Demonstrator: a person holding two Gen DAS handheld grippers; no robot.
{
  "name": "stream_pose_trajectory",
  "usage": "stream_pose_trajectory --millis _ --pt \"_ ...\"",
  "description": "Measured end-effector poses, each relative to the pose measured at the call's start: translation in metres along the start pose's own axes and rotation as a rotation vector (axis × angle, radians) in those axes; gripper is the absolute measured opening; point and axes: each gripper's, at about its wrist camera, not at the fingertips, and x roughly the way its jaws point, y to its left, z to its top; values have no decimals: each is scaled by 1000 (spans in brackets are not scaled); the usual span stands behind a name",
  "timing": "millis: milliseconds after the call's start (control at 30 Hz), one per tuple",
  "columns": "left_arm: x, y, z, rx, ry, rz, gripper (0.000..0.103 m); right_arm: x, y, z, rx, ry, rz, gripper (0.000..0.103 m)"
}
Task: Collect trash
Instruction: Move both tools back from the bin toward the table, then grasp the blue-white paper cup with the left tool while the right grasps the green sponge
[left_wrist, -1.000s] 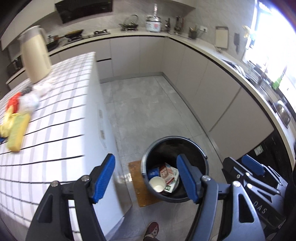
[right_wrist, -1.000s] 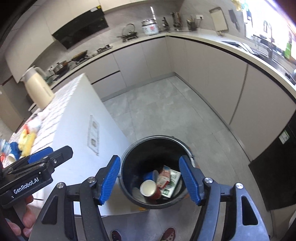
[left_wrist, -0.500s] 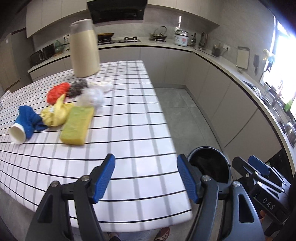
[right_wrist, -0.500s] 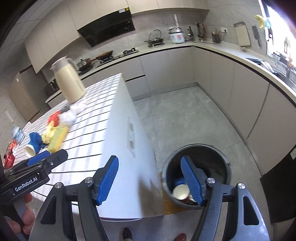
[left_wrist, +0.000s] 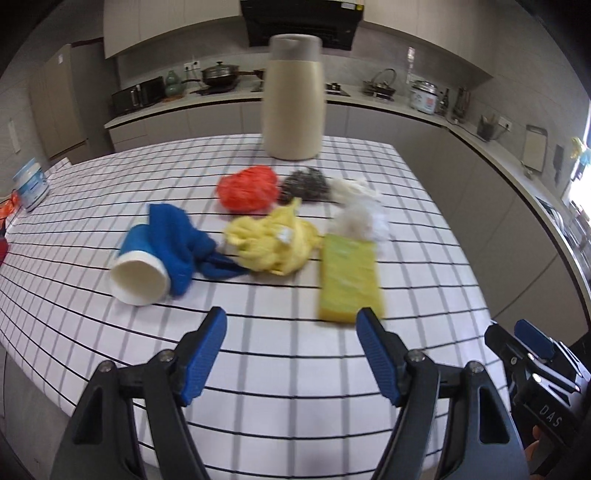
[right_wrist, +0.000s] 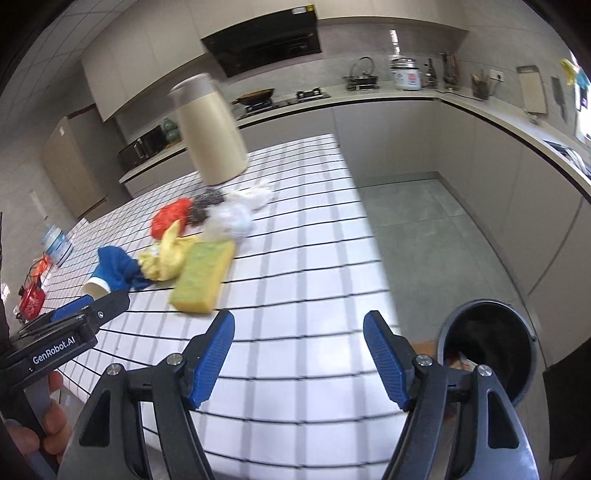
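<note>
Both tongs (left_wrist: 291, 328) (right_wrist: 299, 332) open, empty; sponge (left_wrist: 349, 280) just ahead.

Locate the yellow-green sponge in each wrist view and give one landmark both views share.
Left wrist view: the yellow-green sponge lies right of centre on the checked tabletop, just beyond the right fingertip of the left gripper.
Right wrist view: the sponge sits left of centre, right of the yellow rag.
Shared landmark: the beige thermos jug behind the pile.
</note>
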Motion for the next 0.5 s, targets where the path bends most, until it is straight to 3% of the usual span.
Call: stream_pose_trajectory --millis 233,500 --pt "13 70 12 -62 -1 54 74 33 60 8 -52 19 18 75" --pt "29 120 22 -101 6 81 74 60 97 11 -63 40 7 76"
